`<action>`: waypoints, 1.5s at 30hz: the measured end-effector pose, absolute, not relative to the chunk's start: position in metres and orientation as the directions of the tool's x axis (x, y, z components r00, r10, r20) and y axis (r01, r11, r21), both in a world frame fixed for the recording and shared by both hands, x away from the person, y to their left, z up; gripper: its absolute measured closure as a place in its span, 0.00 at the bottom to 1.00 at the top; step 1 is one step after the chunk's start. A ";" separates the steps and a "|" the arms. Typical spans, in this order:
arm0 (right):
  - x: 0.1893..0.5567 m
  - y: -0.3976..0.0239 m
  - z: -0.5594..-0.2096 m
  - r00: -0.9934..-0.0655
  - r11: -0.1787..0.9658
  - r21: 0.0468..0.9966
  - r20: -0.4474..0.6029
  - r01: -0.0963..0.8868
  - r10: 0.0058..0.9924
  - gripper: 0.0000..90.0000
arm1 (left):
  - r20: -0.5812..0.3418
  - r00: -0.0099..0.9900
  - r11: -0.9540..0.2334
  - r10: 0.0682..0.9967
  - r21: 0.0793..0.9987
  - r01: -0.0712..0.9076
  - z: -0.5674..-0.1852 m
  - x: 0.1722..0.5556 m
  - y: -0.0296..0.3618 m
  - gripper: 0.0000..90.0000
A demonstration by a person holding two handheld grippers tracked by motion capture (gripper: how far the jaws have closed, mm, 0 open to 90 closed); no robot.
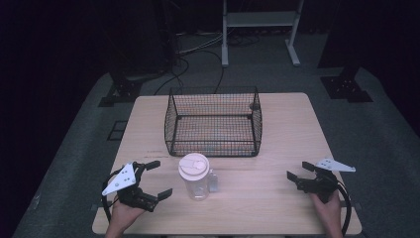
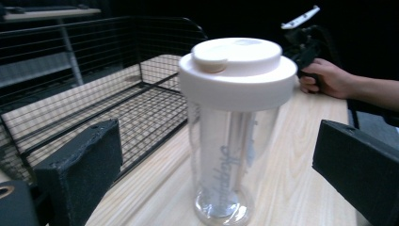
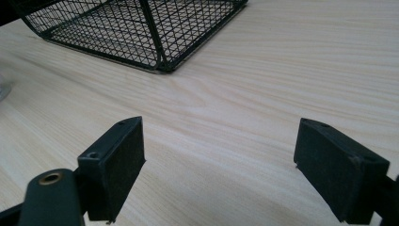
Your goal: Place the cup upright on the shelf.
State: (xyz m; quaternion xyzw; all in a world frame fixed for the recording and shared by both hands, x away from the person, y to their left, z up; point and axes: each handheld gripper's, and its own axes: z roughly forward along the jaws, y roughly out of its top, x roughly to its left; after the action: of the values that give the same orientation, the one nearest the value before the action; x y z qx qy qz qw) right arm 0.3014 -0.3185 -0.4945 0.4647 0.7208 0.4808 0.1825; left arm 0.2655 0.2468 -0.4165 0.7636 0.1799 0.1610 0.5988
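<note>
Pale wooden table [image 1: 277, 198] in dark room, wire basket [image 1: 213, 121], clear tumbler [image 1: 194, 177]

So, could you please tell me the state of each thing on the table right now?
Clear bottle: upright on the table, white lid on, not held.
Wire basket: upright, open at the top, nothing visible inside.
Left gripper: jaws open, apart from the bottle.
Right gripper: jaws open over bare table, holding nothing.
</note>
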 end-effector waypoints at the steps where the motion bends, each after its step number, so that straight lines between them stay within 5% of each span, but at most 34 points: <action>1: 0.301 -0.319 -0.495 -0.502 0.106 0.863 0.184 0.494 0.845 0.17 | 0.035 0.889 -0.230 0.456 0.970 0.079 -0.415 0.266 0.245 0.01; 45: 0.301 -0.318 -0.494 -0.506 0.110 0.864 0.182 0.492 0.843 0.17 | 0.018 0.950 -0.406 0.313 0.906 0.116 -0.417 0.301 0.190 0.01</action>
State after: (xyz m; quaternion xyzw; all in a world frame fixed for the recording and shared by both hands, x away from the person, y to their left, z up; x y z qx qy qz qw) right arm 0.3013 -0.3185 -0.4945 0.4622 0.7222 0.4812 0.1822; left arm 0.3009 0.1905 -0.4171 0.8334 0.1287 0.0927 0.5295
